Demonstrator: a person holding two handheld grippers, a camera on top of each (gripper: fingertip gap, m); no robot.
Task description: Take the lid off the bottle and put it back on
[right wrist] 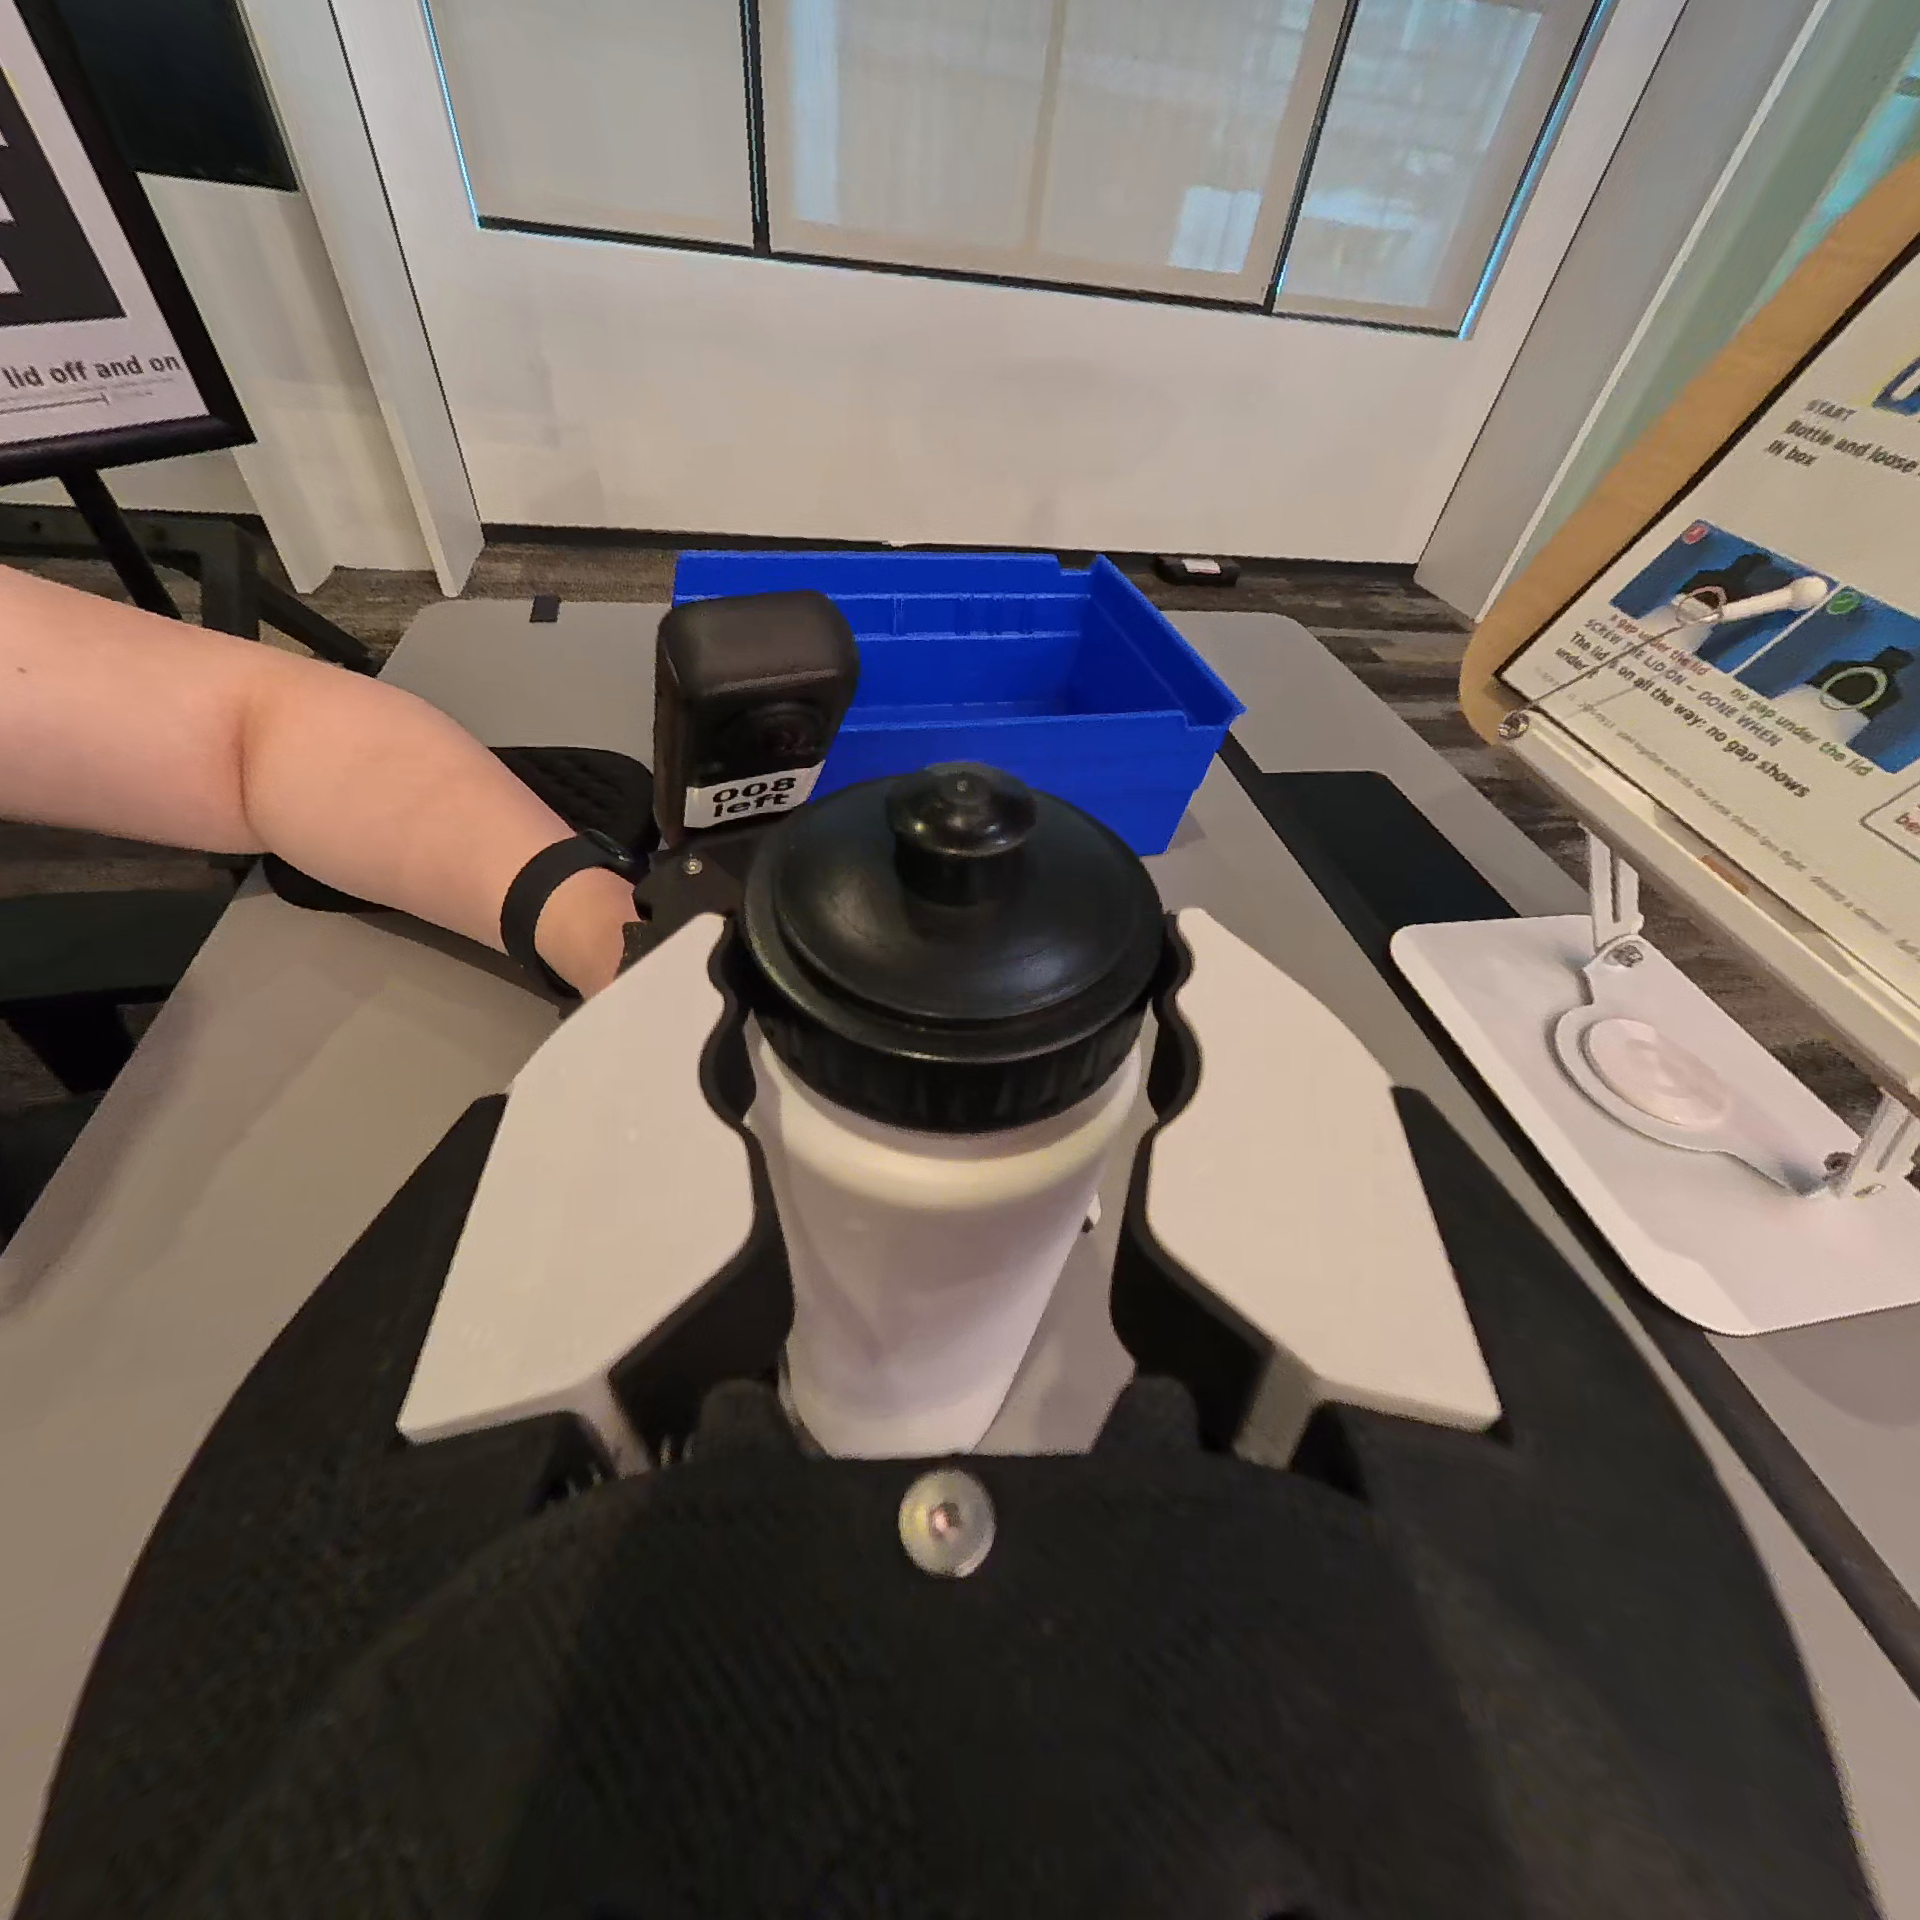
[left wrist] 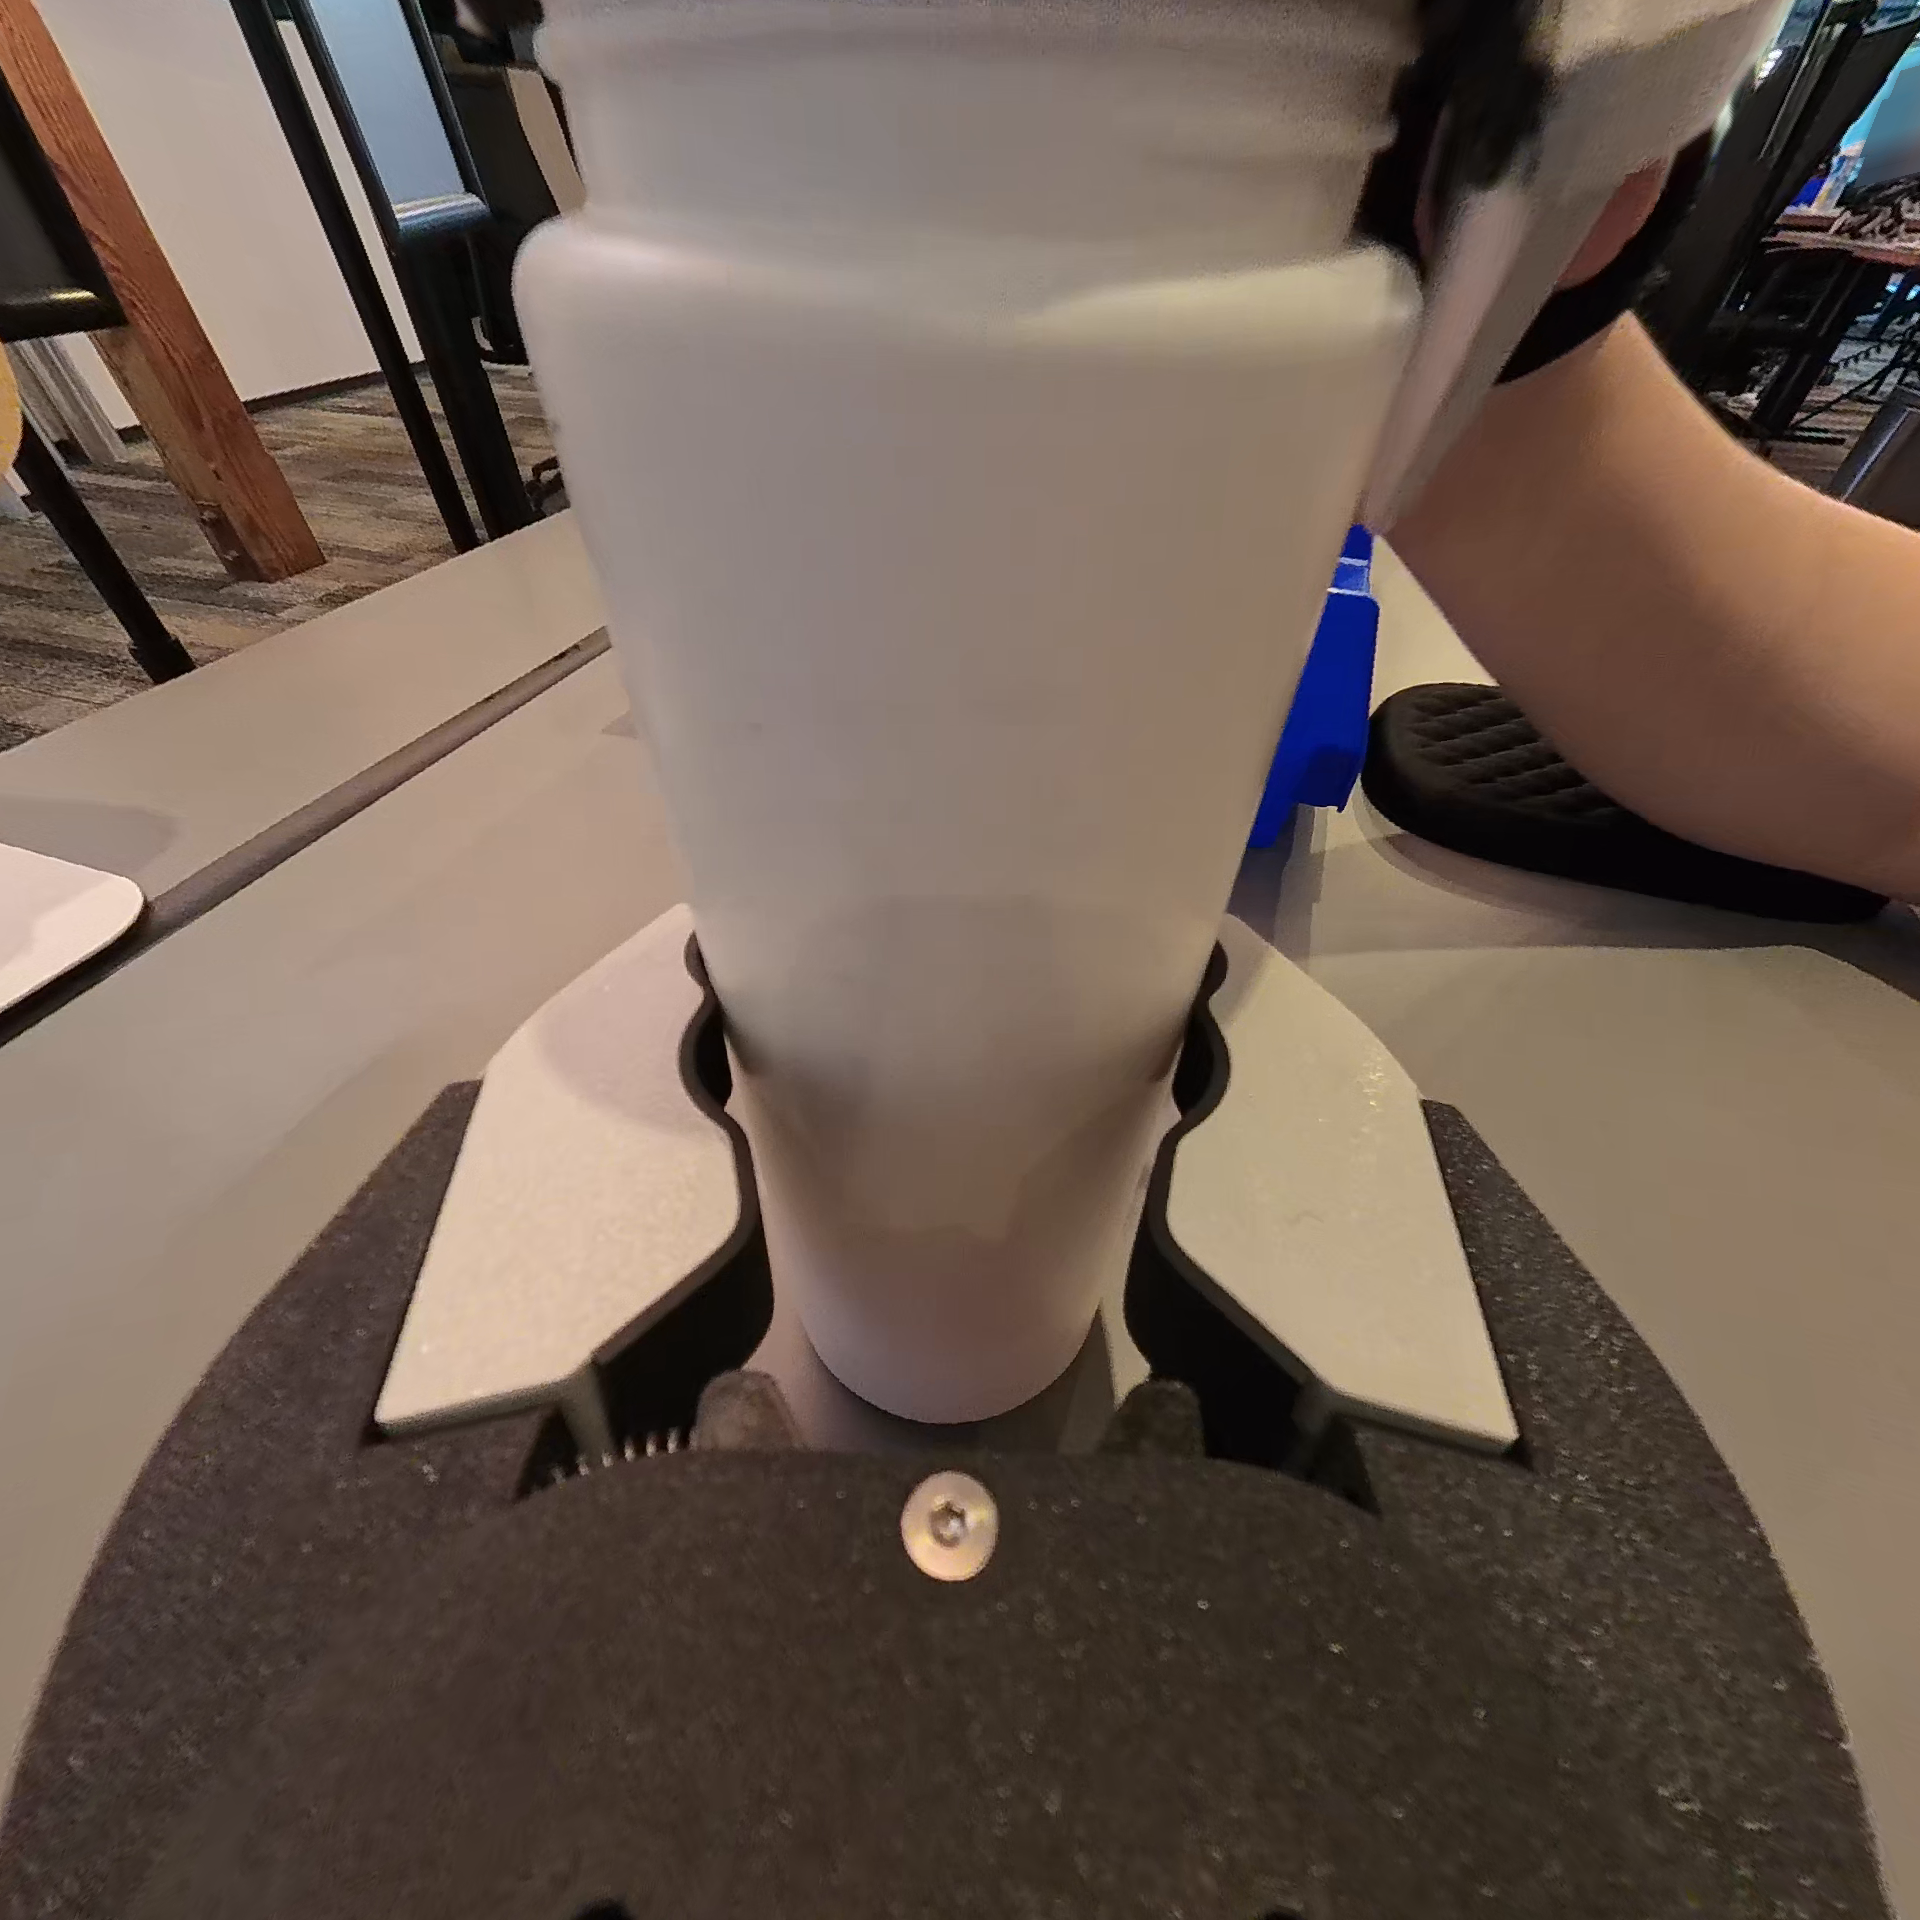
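A white bottle (left wrist: 956,520) stands upright on the grey table (left wrist: 312,1039). My left gripper (left wrist: 956,956) is shut on its lower body, with both fingers pressed to its sides. In the right wrist view the black lid (right wrist: 987,966), which has a pull spout, sits on the bottle (right wrist: 914,1247). My right gripper (right wrist: 951,935) comes from above and is shut on the lid, one finger on each side of its ribbed rim. A finger of the right gripper (left wrist: 1455,260) shows blurred at the top right of the left wrist view.
An empty blue bin (right wrist: 1039,748) stands just behind the bottle. A person's forearm (right wrist: 260,748) rests on a black pad (left wrist: 1507,790). An instruction board on a white stand (right wrist: 1662,1143) is at the right. A framed sign (right wrist: 62,260) is at the far left.
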